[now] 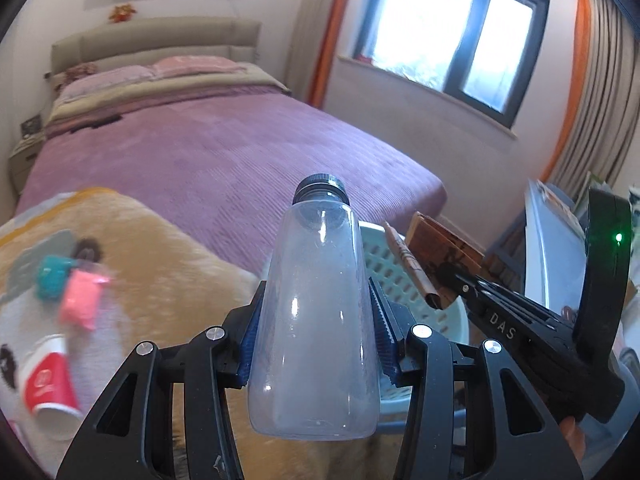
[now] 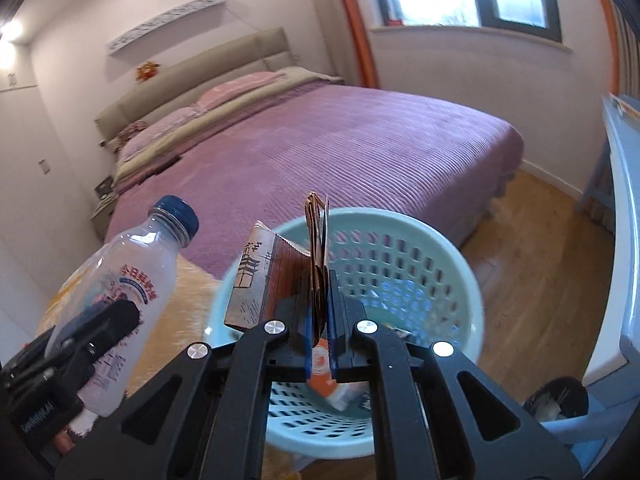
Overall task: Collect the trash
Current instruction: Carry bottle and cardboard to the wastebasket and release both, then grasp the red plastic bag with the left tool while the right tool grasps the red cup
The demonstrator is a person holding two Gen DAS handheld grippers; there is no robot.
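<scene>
My left gripper is shut on a clear plastic bottle with a dark cap, held upright between the blue pads. The same bottle shows its printed label at the left of the right wrist view. My right gripper is shut on a flattened brown paper package, which it holds over the near rim of a pale green mesh basket. In the left wrist view that package and the right gripper sit right of the bottle, above the basket. An orange wrapper lies inside the basket.
On a fluffy yellow blanket at the left lie a red-and-white paper cup, a pink packet and a teal piece. A purple bed fills the background. A blue chair stands right, on the wooden floor.
</scene>
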